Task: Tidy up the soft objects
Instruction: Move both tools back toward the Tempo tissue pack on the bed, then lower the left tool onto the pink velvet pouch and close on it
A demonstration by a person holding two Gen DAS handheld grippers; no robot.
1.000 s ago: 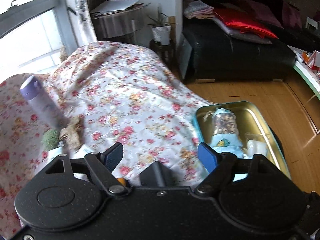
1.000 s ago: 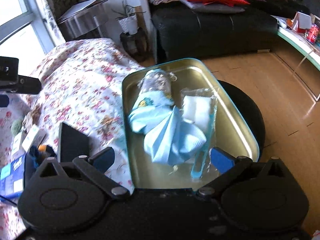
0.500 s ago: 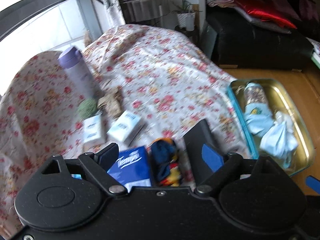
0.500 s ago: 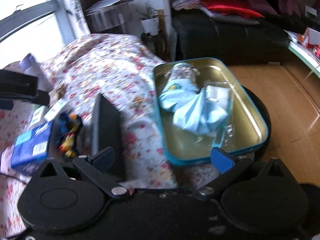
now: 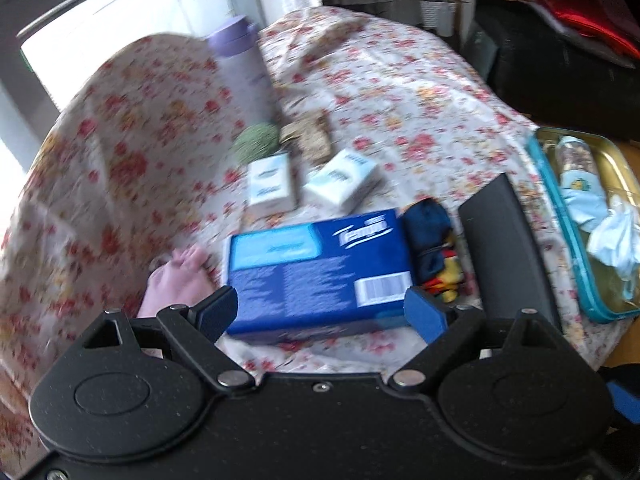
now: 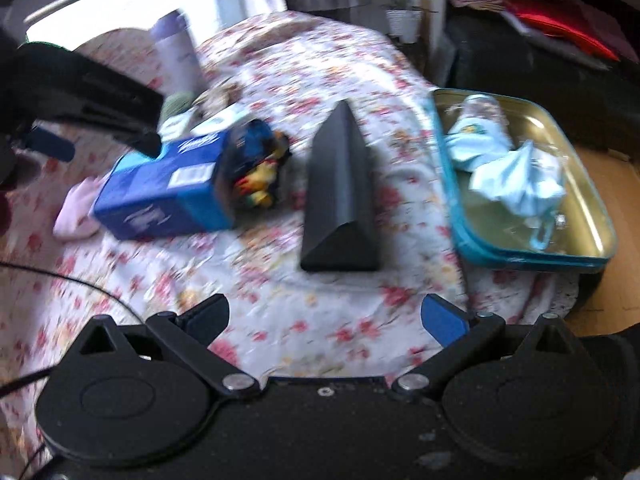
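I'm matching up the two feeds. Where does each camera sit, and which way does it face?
Left wrist: on the left gripper, angled down at the blue tissue pack; open fingers show.
Right wrist: on the right gripper, angled down at the black wedge; open fingers and the other gripper show.
Shared: pack, wedge, tin tray, floral cloth.

Colours everywhere on this table

White cloth [image 5: 400, 92] with red and yellow flowers, blue tissue box [image 5: 320, 264], black wedge [image 6: 340, 196], teal tin [image 6: 520, 258] gold inside, pale blue fabric [image 6: 520, 184], purple bottle [image 5: 244, 64], pink sock [image 6: 76, 216], 2 white packs [image 5: 340, 178].
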